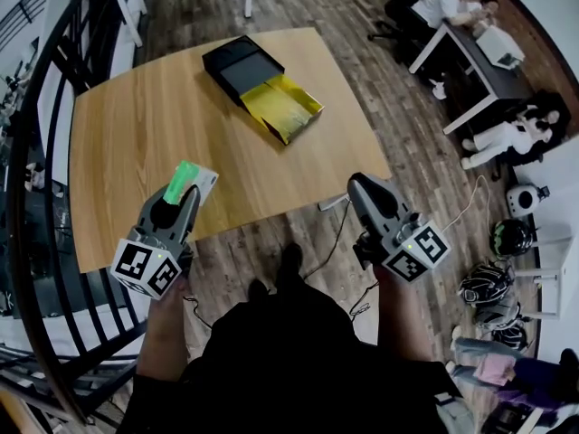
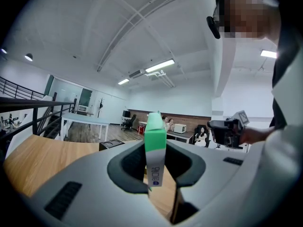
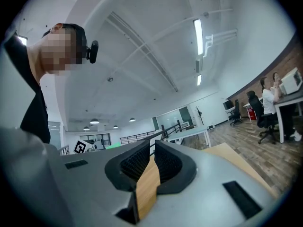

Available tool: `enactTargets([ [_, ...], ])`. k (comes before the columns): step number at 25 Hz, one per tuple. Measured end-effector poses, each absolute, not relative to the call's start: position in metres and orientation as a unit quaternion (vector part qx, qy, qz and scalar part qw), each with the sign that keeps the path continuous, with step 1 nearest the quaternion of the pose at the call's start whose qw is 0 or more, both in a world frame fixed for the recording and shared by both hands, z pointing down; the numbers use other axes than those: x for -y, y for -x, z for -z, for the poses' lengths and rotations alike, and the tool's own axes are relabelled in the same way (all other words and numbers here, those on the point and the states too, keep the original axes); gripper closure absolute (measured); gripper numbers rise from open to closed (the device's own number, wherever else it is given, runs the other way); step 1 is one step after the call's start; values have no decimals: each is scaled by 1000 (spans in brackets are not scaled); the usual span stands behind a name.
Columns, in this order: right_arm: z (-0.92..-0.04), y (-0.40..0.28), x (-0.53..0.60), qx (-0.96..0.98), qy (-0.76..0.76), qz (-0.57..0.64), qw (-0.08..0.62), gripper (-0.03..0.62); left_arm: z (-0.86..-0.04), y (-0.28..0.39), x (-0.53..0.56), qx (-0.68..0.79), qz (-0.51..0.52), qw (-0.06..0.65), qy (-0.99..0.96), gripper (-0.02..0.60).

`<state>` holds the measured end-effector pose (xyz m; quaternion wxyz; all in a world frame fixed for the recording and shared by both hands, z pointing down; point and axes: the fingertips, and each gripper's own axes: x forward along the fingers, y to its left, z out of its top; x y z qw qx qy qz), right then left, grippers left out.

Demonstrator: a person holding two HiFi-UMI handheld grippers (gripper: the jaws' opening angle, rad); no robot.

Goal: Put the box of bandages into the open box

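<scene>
The bandage box (image 1: 185,181) is green at one end and white at the other. The left gripper view shows small dark print running sideways on its white part (image 2: 155,171), too blurred to read. No brand shows on the open box (image 1: 282,108). Each gripper carries a cube (image 1: 145,265) with black-and-white square markers.

The left gripper (image 1: 184,197) clamps the bandage box by its narrow sides. In its own view the box stands upright between the two dark pads (image 2: 129,163), green end up. The right gripper (image 1: 355,183) has its jaws drawn together with only a sliver between them. Its own view (image 3: 150,148) shows bare table wood through that sliver and nothing held.

Only the head view lays out the table (image 1: 136,134). The open box, lined in yellow, sits at the far side, well apart from the bandage box, with its black lid (image 1: 240,64) just behind it. The left gripper view catches only a black corner of it (image 2: 111,144), and also shows the right gripper (image 2: 229,129) off to the right. The right gripper view picks out the left gripper's marker cube (image 3: 81,147).

Both grippers point away from the person and tilt upward. The left is over the table's near left part. The right is beyond the near right edge, above the floor.
</scene>
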<state>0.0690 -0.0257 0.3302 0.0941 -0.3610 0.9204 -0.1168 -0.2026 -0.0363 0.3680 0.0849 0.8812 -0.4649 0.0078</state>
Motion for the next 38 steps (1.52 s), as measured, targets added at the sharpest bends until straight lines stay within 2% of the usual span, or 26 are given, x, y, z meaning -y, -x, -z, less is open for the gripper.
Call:
enactTargets([
  [19,-338,-146,148,-930,319,130,130,553,-352,109,147,476,-13,72,-876,489],
  [38,-334,-104,230,-928,334,127,102,553,-370,123,242,436,-3,102,-894,489],
])
